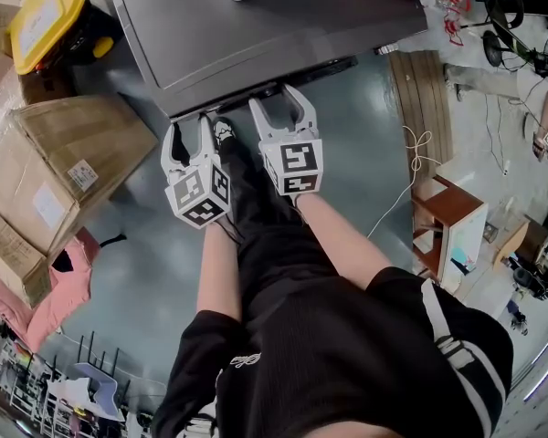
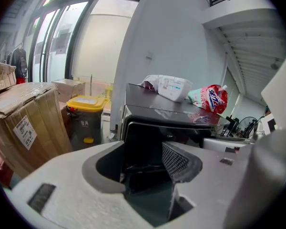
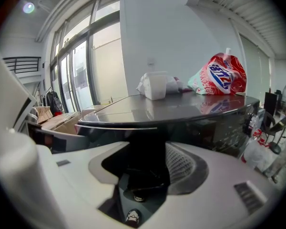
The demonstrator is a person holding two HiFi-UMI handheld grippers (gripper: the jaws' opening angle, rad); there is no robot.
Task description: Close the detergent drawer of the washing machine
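Red pouch [image 3: 219, 75] atop washing machine [image 3: 148, 109], print illegible; box [image 2: 7, 113] label [image 2: 25, 131] unreadable

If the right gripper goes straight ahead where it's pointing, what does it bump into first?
Most likely the washing machine: its dark front, just under the top edge. The right gripper has open jaws aimed at that front, nothing between. How close is unclear.

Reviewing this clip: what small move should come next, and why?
Probably nudge the left claw straight forward against the detergent drawer. Its dark front sits directly ahead of that claw's open, empty jaws and seems to stand out from the washing machine. The right claw is open beside it.
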